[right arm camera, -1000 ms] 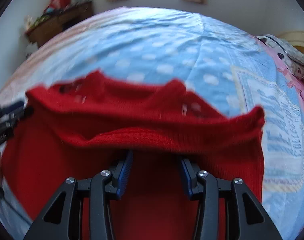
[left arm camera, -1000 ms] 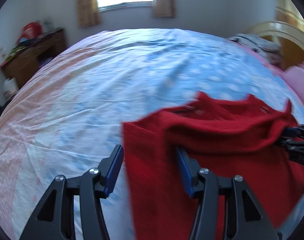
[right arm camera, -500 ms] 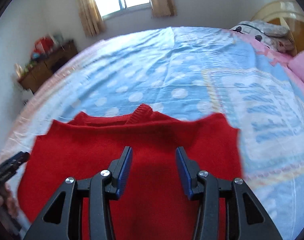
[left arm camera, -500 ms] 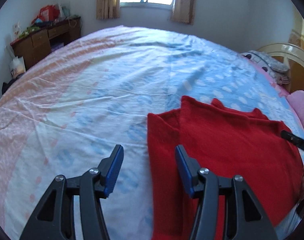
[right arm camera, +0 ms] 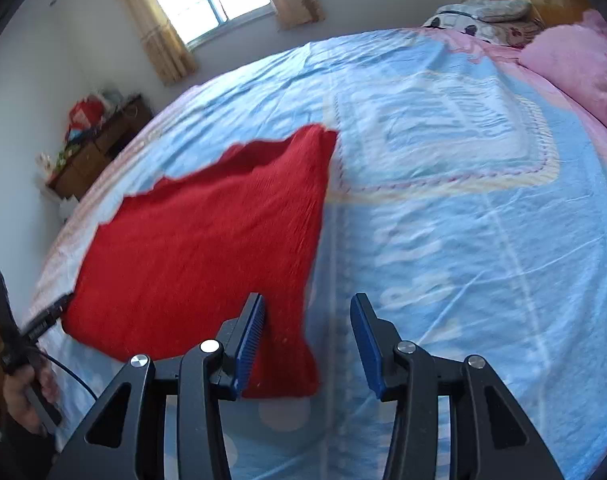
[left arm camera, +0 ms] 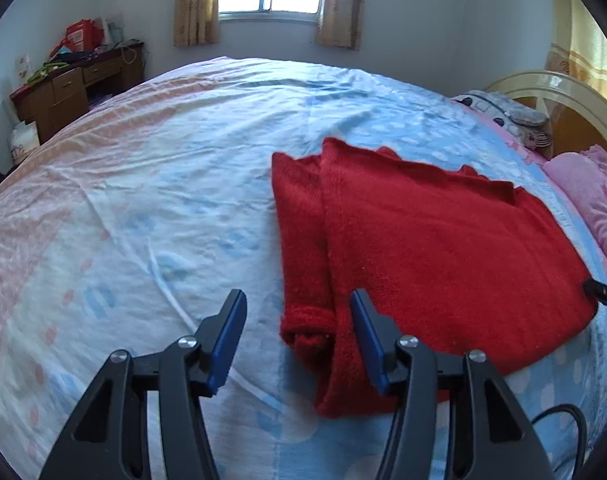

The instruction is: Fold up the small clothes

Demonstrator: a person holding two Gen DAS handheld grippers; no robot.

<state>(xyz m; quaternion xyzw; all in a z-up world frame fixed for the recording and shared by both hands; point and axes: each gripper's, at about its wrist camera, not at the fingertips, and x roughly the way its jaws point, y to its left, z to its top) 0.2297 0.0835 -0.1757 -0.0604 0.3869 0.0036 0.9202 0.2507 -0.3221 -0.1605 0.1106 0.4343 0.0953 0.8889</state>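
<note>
Red sweater (left arm camera: 443, 248) lay flat on the bed (left arm camera: 163, 184), both tools empty.
Left tool (left arm camera: 297, 340), just widened, stood apart over the sleeve cuff at its 12 o'clock; right tool (right arm camera: 307, 340) gaped above the sweater's corner at 10 o'clock, gripping nothing.
</note>
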